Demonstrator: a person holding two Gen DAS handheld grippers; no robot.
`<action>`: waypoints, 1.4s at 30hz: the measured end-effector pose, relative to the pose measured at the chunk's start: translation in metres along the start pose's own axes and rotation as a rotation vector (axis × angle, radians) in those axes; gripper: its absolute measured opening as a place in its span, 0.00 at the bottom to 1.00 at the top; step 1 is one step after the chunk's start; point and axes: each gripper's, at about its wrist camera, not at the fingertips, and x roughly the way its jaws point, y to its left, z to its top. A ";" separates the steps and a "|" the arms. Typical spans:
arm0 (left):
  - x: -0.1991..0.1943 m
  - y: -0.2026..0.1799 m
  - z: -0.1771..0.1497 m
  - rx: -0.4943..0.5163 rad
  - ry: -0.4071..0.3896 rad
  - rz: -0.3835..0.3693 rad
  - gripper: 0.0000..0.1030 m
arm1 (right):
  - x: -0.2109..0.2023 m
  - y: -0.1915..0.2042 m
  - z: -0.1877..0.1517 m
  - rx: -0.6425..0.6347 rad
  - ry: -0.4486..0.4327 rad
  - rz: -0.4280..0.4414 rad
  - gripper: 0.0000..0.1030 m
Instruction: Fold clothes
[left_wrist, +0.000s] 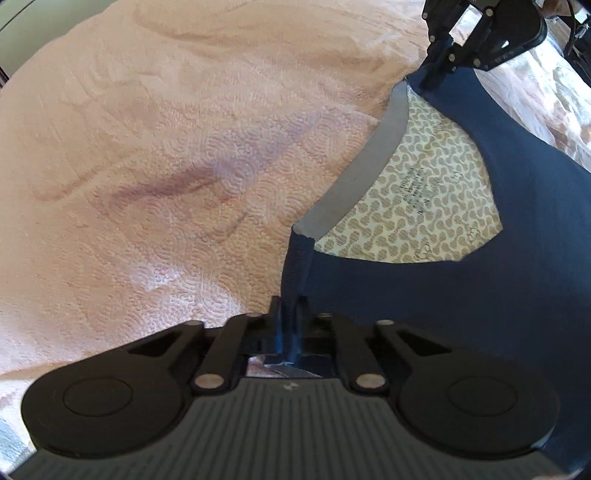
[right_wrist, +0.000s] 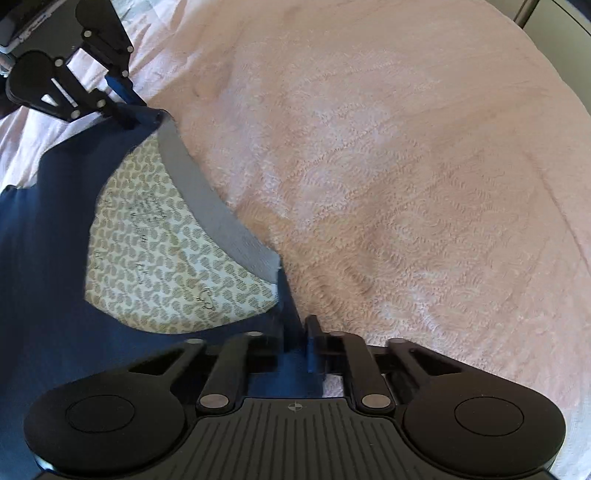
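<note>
Navy garment (left_wrist: 461, 295): we see it held up by its neckline corners above the bedspread, patterned inner lining (left_wrist: 413, 206) exposed
Grey collar band (left_wrist: 369, 162): stretched taut between our two grippers
Left gripper (left_wrist: 291, 314): we have it clamped on one neckline corner
Right gripper (right_wrist: 295, 332): clamped on the other corner
Pink bedspread (right_wrist: 406, 184): textured, rumpled, lying beneath the garment

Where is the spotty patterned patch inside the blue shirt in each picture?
Left wrist view: the patterned lining sits right of the middle, framed by the blue shirt.
Right wrist view: the patterned lining sits left of the middle, above that gripper's jaws.
Shared landmark: the grey collar band runs along the lining's edge, next to the pink bedspread.
</note>
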 end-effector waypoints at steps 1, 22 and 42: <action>-0.005 -0.002 -0.002 0.006 -0.010 0.009 0.01 | -0.004 0.002 -0.001 -0.006 -0.006 -0.006 0.03; -0.189 -0.230 -0.120 0.302 -0.085 -0.064 0.01 | -0.168 0.224 -0.154 -0.103 -0.169 0.048 0.02; -0.206 -0.409 -0.254 0.344 -0.074 -0.038 0.01 | -0.170 0.414 -0.281 -0.059 -0.059 0.018 0.02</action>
